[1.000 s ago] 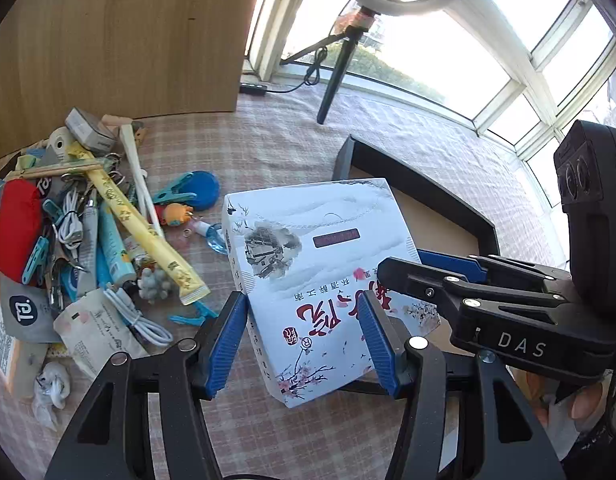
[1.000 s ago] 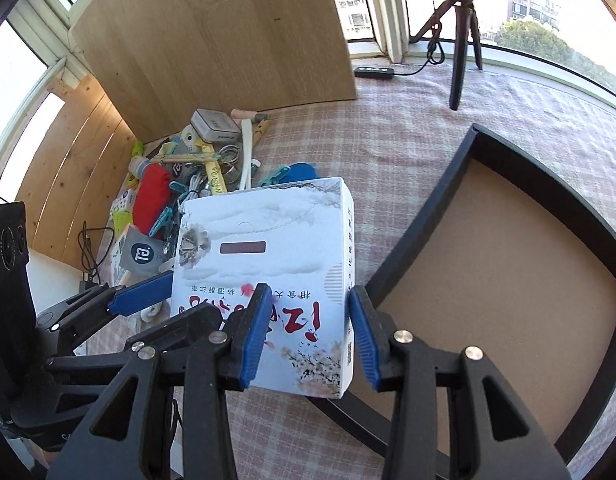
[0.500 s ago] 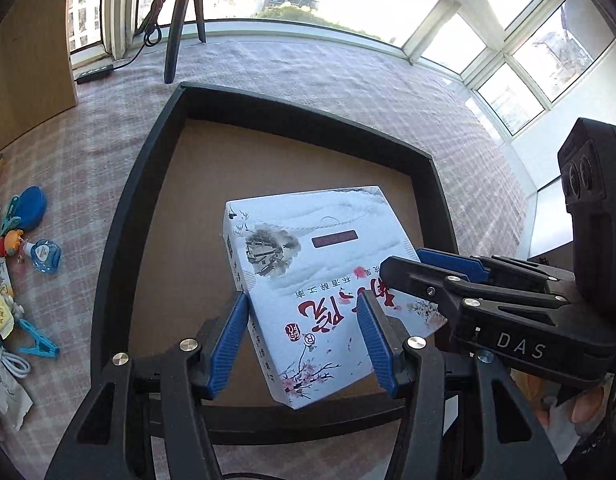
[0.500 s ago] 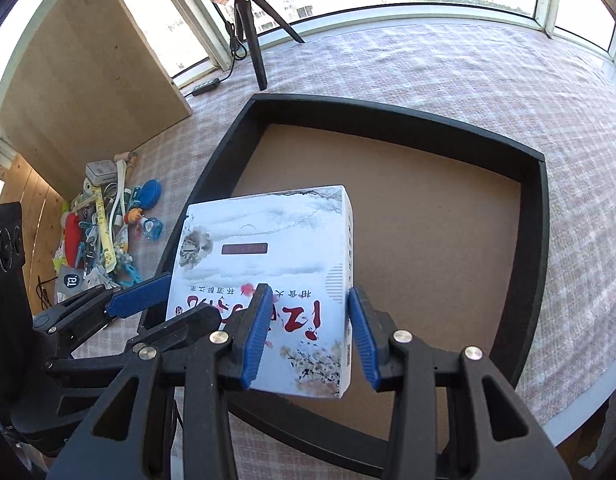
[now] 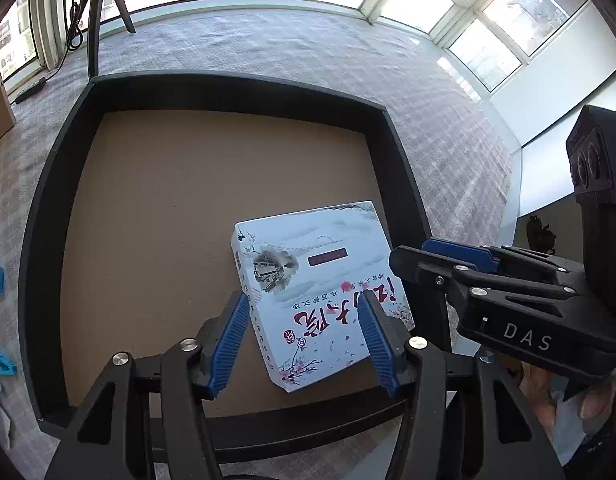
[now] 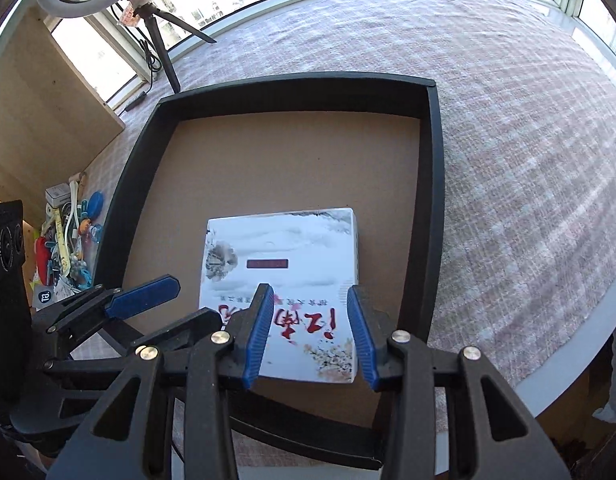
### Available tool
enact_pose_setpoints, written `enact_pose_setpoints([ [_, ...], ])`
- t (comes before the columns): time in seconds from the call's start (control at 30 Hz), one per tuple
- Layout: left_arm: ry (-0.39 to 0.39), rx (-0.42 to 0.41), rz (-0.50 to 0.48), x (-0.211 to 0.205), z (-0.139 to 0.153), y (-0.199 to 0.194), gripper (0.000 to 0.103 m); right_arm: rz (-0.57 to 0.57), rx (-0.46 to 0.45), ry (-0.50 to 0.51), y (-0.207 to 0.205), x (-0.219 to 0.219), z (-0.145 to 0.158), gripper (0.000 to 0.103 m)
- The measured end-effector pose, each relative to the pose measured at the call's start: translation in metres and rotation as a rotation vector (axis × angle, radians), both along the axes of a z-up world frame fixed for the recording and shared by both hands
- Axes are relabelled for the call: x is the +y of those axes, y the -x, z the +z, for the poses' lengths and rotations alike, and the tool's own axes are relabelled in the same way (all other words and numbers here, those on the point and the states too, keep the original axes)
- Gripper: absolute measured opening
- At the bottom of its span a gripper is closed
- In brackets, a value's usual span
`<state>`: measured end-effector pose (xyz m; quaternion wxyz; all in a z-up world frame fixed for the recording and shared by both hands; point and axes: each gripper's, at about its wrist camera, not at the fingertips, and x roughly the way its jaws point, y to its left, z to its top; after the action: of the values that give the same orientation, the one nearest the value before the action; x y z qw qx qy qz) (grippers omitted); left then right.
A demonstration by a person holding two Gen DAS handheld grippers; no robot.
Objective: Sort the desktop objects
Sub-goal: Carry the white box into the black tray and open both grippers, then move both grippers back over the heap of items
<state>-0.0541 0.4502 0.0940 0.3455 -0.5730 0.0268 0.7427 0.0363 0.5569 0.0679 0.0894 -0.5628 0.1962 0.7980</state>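
Note:
A flat white box with red Chinese lettering [image 5: 312, 280] sits inside the black tray [image 5: 48, 208], near its front right corner. My left gripper [image 5: 304, 340] grips the box's near left corner across its edge. My right gripper [image 6: 310, 334] grips the near right corner of the box [image 6: 280, 264] the same way. In each view the other gripper shows beside the box. The box looks low over or resting on the tray's brown floor [image 6: 288, 168]; I cannot tell which.
The tray's black walls [image 6: 432, 200] surround the box. A heap of small desk items [image 6: 68, 240] lies left of the tray on the checked cloth. A tripod [image 6: 160, 48] and a wooden board [image 6: 40, 112] stand at the back left. The table edge [image 6: 568, 360] is right.
Both grippers carried the box from beside the heap of items rightwards over the tray, then lowered it toward the tray's front right corner.

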Motion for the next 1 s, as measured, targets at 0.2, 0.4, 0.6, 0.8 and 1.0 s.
enact_pose_setpoints([
  [0.2, 0.004, 0.029, 0.067, -0.041, 0.007, 0.009, 0.054, 0.049, 0.037, -0.014, 0.016, -0.025, 0.012, 0.039],
  [0.4, 0.020, 0.065, 0.203, -0.112, 0.016, 0.018, 0.054, 0.188, 0.069, -0.030, 0.046, -0.085, 0.023, 0.039],
  [0.6, 0.049, 0.087, 0.377, -0.206, 0.021, 0.019, 0.054, 0.331, 0.085, 0.004, 0.073, -0.165, 0.024, 0.039],
  [0.8, 0.069, 0.094, 0.557, -0.298, 0.023, 0.012, 0.054, 0.499, 0.105, 0.015, 0.099, -0.253, 0.030, 0.039],
  [1.0, 0.086, 0.100, 0.715, -0.383, 0.024, 0.001, 0.054, 0.650, 0.115, 0.011, 0.119, -0.336, 0.033, 0.039],
])
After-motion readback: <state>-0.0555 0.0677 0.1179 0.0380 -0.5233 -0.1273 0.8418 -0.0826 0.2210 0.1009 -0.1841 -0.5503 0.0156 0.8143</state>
